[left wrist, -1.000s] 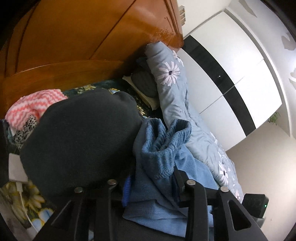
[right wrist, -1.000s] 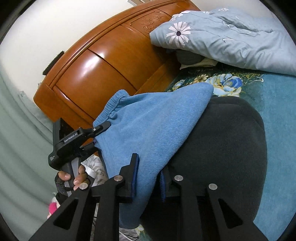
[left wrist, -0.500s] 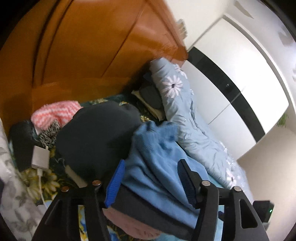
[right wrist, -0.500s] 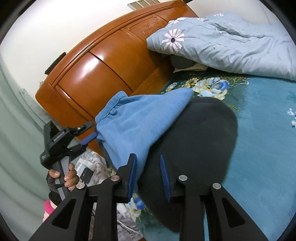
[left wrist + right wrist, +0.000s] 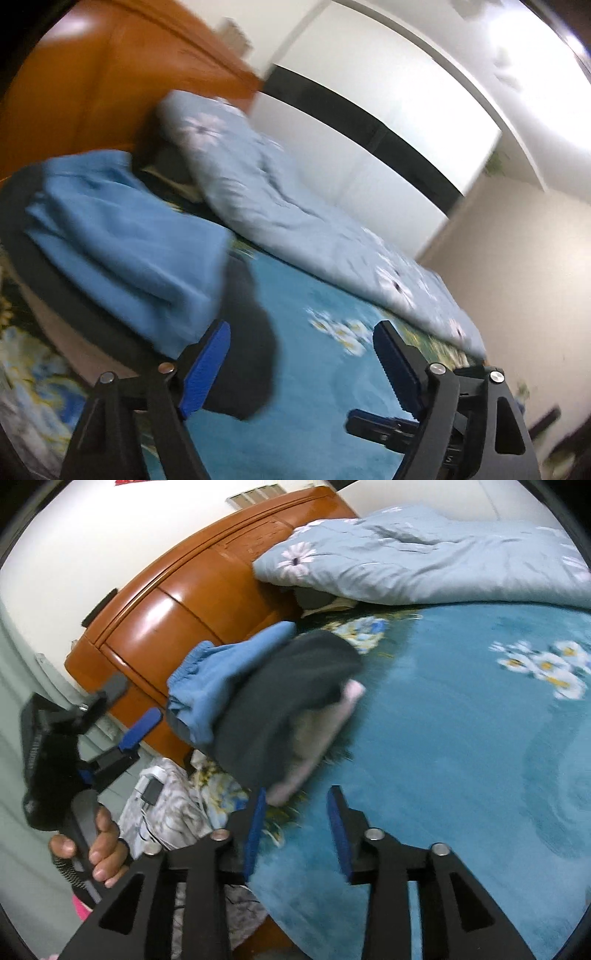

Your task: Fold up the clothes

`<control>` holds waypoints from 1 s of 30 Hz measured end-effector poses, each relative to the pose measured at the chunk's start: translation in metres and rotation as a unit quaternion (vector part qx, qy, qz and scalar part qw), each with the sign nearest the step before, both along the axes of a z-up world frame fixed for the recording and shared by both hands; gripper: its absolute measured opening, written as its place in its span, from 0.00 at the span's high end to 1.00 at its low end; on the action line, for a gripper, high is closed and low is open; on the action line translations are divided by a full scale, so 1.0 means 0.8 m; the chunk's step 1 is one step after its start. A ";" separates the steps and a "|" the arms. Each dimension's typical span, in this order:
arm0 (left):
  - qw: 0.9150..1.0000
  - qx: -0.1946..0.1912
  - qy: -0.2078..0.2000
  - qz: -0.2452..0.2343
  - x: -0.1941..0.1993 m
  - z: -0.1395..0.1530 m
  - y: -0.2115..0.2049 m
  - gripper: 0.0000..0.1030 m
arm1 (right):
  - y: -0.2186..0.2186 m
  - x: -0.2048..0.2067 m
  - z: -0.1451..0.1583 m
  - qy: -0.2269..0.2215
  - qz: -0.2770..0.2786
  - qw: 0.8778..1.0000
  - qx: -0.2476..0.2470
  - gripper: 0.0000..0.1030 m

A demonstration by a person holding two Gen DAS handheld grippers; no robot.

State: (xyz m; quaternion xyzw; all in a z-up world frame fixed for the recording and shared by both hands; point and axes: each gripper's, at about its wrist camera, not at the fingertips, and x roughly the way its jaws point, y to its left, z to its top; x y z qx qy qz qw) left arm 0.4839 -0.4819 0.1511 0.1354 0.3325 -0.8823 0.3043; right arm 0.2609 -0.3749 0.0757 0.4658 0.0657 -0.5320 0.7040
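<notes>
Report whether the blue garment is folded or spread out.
Folded: the blue garment lies doubled over on the dark garment, stacked near the headboard, both grippers released.

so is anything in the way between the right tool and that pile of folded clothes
Nothing visible. The right tool is open and empty just short of the stack's near edge, where the pink garment sits under the dark garment and blue garment; only bedspread lies between.
</notes>
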 end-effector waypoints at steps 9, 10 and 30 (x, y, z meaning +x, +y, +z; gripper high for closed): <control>0.994 0.068 -0.049 -0.074 -0.139 -0.055 0.079 0.18 | 0.123 -0.104 -0.046 -0.007 -0.096 0.995 0.008 0.56; 0.993 0.074 -0.056 -0.075 -0.151 -0.067 0.088 0.18 | 0.137 -0.114 -0.053 -0.005 -0.108 0.994 0.009 0.55; 0.973 0.002 -0.222 -0.065 -0.317 -0.230 0.200 0.18 | 0.260 -0.223 -0.148 0.156 -0.265 0.950 0.053 0.49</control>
